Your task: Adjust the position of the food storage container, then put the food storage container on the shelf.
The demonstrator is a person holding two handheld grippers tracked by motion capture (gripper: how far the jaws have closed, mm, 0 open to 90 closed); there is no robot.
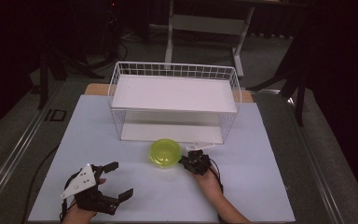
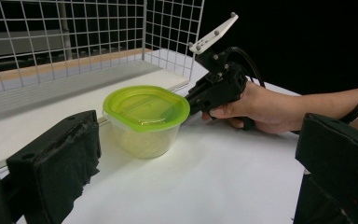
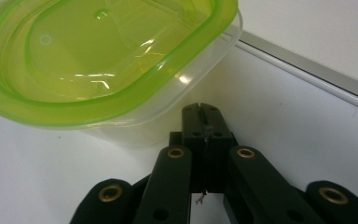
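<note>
Clear container with green lid (image 1: pixel 165 152) on the white table (image 1: pixel 261 186), just near of the white wire rack (image 1: pixel 175 100), right gripper (image 1: pixel 187 162) jaws pressed together, tip at its right rim, left gripper (image 1: pixel 119 178) spread wide, empty, near-left.

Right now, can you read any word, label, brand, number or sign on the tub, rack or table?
None can be read.
Tub lid: raised moulded marks only, no legible text.
Rack: plain white.
Table: blank.
Floor by the table: a dark mark, too blurred to read.
</note>
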